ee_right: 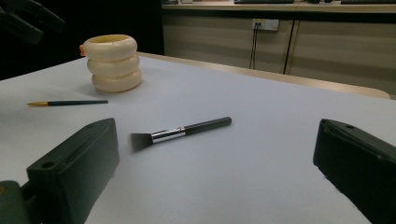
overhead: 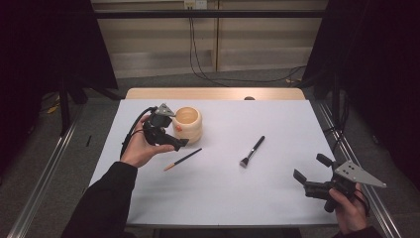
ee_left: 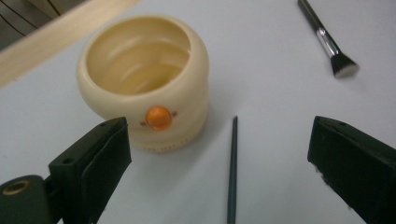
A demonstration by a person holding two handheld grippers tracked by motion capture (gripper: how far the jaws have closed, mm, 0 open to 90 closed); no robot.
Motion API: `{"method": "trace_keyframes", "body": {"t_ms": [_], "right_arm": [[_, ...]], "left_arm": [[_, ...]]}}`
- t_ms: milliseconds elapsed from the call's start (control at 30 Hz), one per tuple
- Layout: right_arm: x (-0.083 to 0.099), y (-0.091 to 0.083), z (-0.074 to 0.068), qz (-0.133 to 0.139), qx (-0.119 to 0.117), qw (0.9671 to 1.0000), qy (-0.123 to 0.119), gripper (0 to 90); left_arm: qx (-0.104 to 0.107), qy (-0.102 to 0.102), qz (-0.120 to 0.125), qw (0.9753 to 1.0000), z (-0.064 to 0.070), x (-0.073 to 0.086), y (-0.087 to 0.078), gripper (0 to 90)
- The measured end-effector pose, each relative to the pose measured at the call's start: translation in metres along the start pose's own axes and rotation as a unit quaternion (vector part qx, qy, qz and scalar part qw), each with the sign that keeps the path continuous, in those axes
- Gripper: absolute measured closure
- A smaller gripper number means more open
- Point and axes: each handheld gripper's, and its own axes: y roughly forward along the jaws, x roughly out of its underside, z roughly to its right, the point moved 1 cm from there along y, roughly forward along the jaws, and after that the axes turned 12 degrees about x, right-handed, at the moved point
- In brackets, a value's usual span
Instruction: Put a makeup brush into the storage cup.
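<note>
Open tabletop (overhead: pixel 277 193) between both grippers; ribbed cream pot (overhead: pixel 188 124) stands far left, thin brush (overhead: pixel 183 159) just near it; flat brush (overhead: pixel 252 151) lies mid-table

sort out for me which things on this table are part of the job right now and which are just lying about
In the job:
- cream ringed holder, upright and empty
- thin pencil brush, lying flat next to the holder, under the left gripper
- flat makeup brush, lying in front of the right gripper

Lying about:
- small dark object at the table's far edge
- cables on the floor beyond

Beige wall panels (overhead: pixel 158 37); grey floor (overhead: pixel 99 114); wall socket (ee_right: pixel 264 23); black curtains (overhead: pixel 44 44)
</note>
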Motion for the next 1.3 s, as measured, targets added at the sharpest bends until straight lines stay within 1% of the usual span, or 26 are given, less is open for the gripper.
{"method": "trace_keyframes", "body": {"t_ms": [33,67,133,167,200,300,333,367,400,433,467,567,667,700,733,767,833,900,933,967,1000,1033,1067,1100,1167,1300], "right_arm": [[0.0,0.0,0.0,0.0,0.001,1.0,0.0,0.0],[0.0,0.0,0.0,0.0,0.0,1.0,0.0,0.0],[0.0,0.0,0.0,-0.001,0.0,1.0,0.0,0.0],[0.0,0.0,0.0,-0.001,-0.001,1.0,-0.001,0.0],[0.0,0.0,0.0,-0.001,-0.001,1.0,-0.001,0.0],[0.0,0.0,0.0,-0.004,-0.003,1.0,0.0,0.0],[0.0,0.0,-0.001,-0.004,-0.004,1.0,0.001,0.0],[0.0,0.0,-0.001,-0.004,-0.004,1.0,0.001,0.0],[0.0,0.0,-0.001,-0.003,-0.003,1.0,0.002,0.0],[0.0,0.0,-0.001,-0.003,-0.003,1.0,0.003,0.0],[0.0,0.0,-0.001,-0.003,-0.003,1.0,0.003,0.0],[0.0,0.0,-0.001,-0.003,-0.003,1.0,0.003,0.0],[0.0,0.0,-0.001,-0.004,-0.004,1.0,0.002,0.0],[0.0,0.0,-0.001,-0.003,-0.003,1.0,0.003,0.0],[0.0,0.0,-0.001,-0.004,-0.004,1.0,0.001,0.0],[0.0,0.0,-0.001,-0.004,-0.004,1.0,0.001,0.0],[0.0,0.0,-0.001,-0.004,-0.004,1.0,0.003,0.0],[0.0,0.0,-0.001,-0.004,-0.004,1.0,0.001,0.0],[0.0,0.0,-0.001,-0.004,-0.004,1.0,0.001,0.0],[0.0,0.0,-0.001,-0.004,-0.005,1.0,0.003,0.0],[0.0,0.0,-0.001,-0.004,-0.004,1.0,0.002,0.0],[0.0,0.0,-0.001,-0.003,-0.005,1.0,0.001,0.0],[0.0,0.0,-0.001,-0.003,-0.004,1.0,0.002,0.0],[0.0,0.0,-0.001,-0.003,-0.004,1.0,0.002,0.0],[0.0,0.0,-0.001,-0.003,-0.005,1.0,0.001,0.0],[0.0,0.0,-0.001,-0.002,-0.005,1.0,0.001,0.0]], "left_arm": [[0.008,-0.013,-0.019,0.9997,0.0,0.001,0.002,6.6],[0.015,-0.02,-0.025,0.9994,-0.001,0.002,0.002,6.9],[0.013,-0.022,-0.031,0.9992,-0.002,0.002,0.003,7.0],[0.023,-0.026,-0.043,0.9985,-0.002,0.003,0.004,8.0],[0.023,-0.026,-0.043,0.9985,-0.002,0.003,0.004,9.7],[0.026,-0.025,-0.063,0.9973,-0.002,0.004,0.009,10.6],[0.027,-0.023,-0.079,0.9963,-0.002,0.006,0.013,11.3],[0.027,-0.023,-0.079,0.9963,-0.002,0.006,0.013,12.2],[0.029,-0.015,-0.088,0.9956,-0.002,0.006,0.014,11.6],[0.022,-0.027,-0.084,0.9958,-0.002,0.008,0.018,9.2],[0.022,-0.027,-0.084,0.9958,-0.002,0.008,0.018,7.8],[0.028,-0.011,-0.128,0.9913,-0.004,0.01,0.022,12.1],[0.034,-0.009,-0.139,0.9897,-0.003,0.012,0.026,14.1],[0.042,-0.008,-0.156,0.9869,-0.003,0.013,0.027,16.8],[0.052,-0.008,-0.166,0.9848,-0.002,0.016,0.033,20.4],[0.054,-0.012,-0.169,0.984,-0.002,0.018,0.036,22.0],[0.068,-0.02,-0.187,0.9798,-0.003,0.021,0.041,26.2],[0.068,-0.029,-0.188,0.9793,-0.003,0.024,0.044,30.1],[0.073,-0.026,-0.199,0.9769,-0.005,0.026,0.045,30.1],[0.083,-0.026,-0.212,0.9733,-0.007,0.028,0.047,36.4],[0.083,-0.026,-0.212,0.9733,-0.007,0.028,0.047,37.2],[0.089,-0.02,-0.223,0.9705,-0.009,0.03,0.048,39.2],[0.089,-0.02,-0.223,0.9705,-0.009,0.03,0.048,41.6],[0.085,-0.026,-0.217,0.9722,-0.008,0.031,0.049,41.6],[0.086,-0.02,-0.23,0.9692,-0.008,0.033,0.051,46.6],[0.082,-0.017,-0.241,0.967,-0.009,0.035,0.053,51.6]]}}
